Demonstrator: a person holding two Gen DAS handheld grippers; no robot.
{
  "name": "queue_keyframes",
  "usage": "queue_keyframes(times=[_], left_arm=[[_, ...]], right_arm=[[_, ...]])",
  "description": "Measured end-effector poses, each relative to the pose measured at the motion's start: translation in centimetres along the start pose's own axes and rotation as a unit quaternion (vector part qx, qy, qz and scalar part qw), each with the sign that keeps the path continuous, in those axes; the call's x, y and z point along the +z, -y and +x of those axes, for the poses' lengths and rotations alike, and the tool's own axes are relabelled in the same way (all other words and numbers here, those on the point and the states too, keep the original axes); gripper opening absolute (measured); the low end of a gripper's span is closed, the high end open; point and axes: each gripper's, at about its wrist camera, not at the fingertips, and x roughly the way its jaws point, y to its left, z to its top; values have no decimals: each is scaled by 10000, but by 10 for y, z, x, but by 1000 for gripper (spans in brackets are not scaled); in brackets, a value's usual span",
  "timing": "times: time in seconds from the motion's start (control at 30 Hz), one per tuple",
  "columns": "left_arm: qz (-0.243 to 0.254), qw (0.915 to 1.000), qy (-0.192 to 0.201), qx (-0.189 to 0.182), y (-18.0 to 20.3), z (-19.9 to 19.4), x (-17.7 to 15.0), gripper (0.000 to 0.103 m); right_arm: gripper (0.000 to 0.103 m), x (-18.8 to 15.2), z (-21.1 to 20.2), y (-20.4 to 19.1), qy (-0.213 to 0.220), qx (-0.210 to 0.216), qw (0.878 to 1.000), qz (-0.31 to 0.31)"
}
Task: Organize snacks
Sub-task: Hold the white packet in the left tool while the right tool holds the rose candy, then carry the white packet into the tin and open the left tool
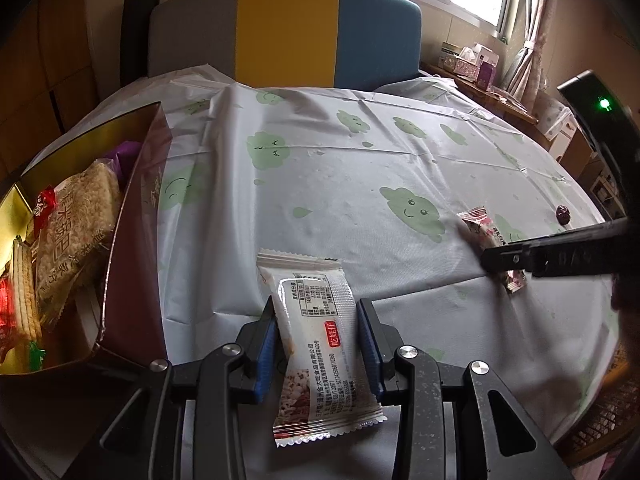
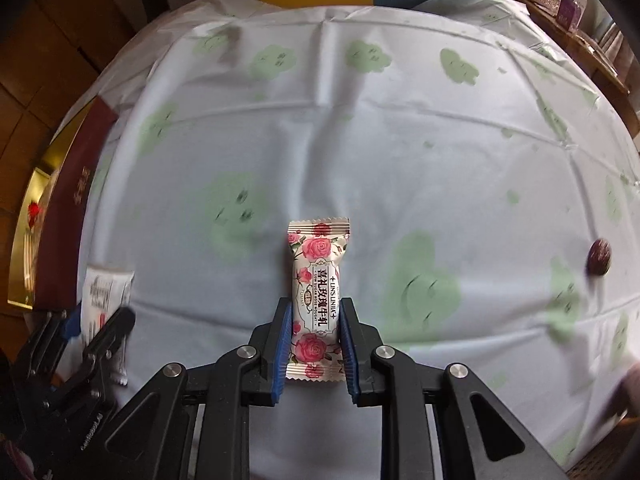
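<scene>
My left gripper (image 1: pixel 318 308) is shut on a white snack bar packet (image 1: pixel 320 344) with a printed label, held over the tablecloth just right of the dark red snack box (image 1: pixel 136 264). The box holds several snacks, among them a rice cracker pack (image 1: pixel 76 236). My right gripper (image 2: pixel 314 306) is shut on a rose-patterned nougat candy (image 2: pixel 318 300). In the left wrist view the right gripper (image 1: pixel 496 258) shows at the right with the candy (image 1: pixel 482 230) in it. In the right wrist view the left gripper (image 2: pixel 100 328) and its packet (image 2: pixel 104 292) show at lower left.
A round table with a white cloth (image 1: pixel 340 184) printed with green clouds. A small dark red date (image 2: pixel 599 263) lies at the right, also in the left wrist view (image 1: pixel 563 213). A grey, yellow and blue chair back (image 1: pixel 284 32) stands behind the table. The box (image 2: pixel 66 216) sits at the left edge.
</scene>
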Motion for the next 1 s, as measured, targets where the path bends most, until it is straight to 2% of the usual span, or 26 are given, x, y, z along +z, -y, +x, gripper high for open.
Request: queue_keyframes(times=[0.1, 0.3, 0.43, 0.57, 0.73, 1.0], left_arm=[[22, 10000, -14, -5, 0, -1, 1, 37], [6, 10000, 45, -78, -2, -10, 8, 37], [46, 9997, 220, 35, -1, -29, 16, 37], [-30, 9993, 327, 172, -5, -43, 24, 37], [-138, 9976, 541, 403, -19, -65, 31, 37], [-432, 9943, 665, 714, -47, -83, 37, 37]], right_arm=[[25, -7, -1, -9, 211, -239, 9994, -100], [25, -22, -3, -11, 462, -195, 9986, -172], [25, -29, -6, -3, 506, -60, 9986, -127], [25, -27, -6, -1, 515, -120, 9984, -190], [25, -30, -5, -4, 636, -133, 9976, -245], [25, -38, -9, -9, 768, -254, 9958, -425]])
